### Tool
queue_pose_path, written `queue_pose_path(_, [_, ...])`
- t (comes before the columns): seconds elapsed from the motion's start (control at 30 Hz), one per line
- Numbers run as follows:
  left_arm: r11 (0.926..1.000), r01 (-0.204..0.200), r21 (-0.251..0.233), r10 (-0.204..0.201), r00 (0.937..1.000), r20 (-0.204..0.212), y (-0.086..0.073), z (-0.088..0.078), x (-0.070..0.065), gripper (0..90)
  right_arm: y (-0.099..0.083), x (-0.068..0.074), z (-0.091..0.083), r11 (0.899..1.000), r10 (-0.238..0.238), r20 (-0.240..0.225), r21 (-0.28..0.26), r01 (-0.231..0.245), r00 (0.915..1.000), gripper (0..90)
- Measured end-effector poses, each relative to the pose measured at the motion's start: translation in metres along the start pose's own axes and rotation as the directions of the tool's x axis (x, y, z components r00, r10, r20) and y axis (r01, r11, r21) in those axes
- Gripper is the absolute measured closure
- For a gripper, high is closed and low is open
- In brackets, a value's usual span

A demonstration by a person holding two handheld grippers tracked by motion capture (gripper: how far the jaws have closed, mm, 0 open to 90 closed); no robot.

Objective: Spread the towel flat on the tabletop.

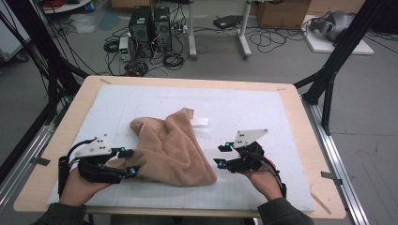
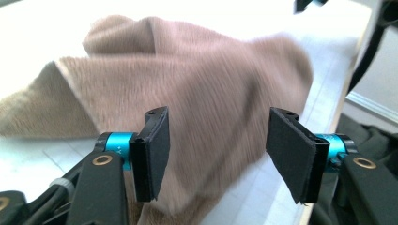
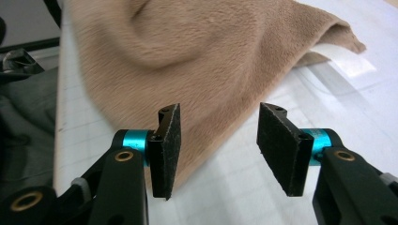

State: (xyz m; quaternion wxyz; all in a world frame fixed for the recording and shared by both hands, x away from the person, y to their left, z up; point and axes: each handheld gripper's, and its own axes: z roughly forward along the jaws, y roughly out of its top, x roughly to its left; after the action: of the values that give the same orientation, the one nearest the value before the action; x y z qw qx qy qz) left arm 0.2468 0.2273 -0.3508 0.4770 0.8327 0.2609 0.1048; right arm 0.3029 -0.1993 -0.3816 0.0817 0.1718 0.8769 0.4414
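- The tan fleece cloth (image 1: 169,147) lies crumpled in a loose heap on the white mat (image 1: 263,112), near the middle and towards the near edge, folded over itself with a raised hump at its far left.
- It looks soft, plush and light: I judge it will sag and drape wherever it is lifted, with no stiffness to hold a shape, and nothing about it seems fragile.
- The pile may grip rubber pads well, so slipping looks unlikely; the greater risk is pinching several layers at once and dragging the whole heap.
- The best holds are probably a single edge or corner: the near right corner (image 1: 209,180) lies flat on the mat, and the near left edge sits just beside the left tool.
- A small white tag (image 1: 199,122) shows at the cloth's far right edge.
- The left gripper (image 2: 216,150) has its jaws standing well apart with nothing between the pads (image 2: 157,150); the cloth lies just beyond them.
- The right gripper (image 3: 218,147) is likewise parted and empty, close to the cloth's right side, above bare mat.
- Around the mat runs the wooden table (image 1: 70,122).
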Motion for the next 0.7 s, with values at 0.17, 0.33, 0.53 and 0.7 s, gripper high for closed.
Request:
queue_pose_path(0.17, [0.9999,-0.015,0.006,0.015,0.9994,-0.032,0.013,0.003,0.009,40.2,0.013,-0.011,0.039,0.999,-0.026,-0.026,0.038,0.027,0.9993,48.5])
queue_pose_path(0.33, [0.9983,-0.001,0.059,0.006,0.9975,-0.071,0.016,0.032,0.029,44.8,0.018,-0.017,0.072,0.995,-0.036,-0.062,0.087,0.041,0.9974,47.7])
queue_pose_path(0.53, [0.9798,0.027,0.198,-0.011,0.9966,-0.082,0.0,0.071,0.045,48.7,0.011,-0.02,0.096,0.984,-0.012,-0.082,0.176,0.026,0.9966,49.9])
queue_pose_path(0.7, [0.9769,0.07,0.202,-0.065,0.9974,-0.032,-0.021,0.082,0.045,66.1,0.008,-0.016,0.103,0.98,-0.031,-0.118,0.193,0.053,0.9925,72.9])
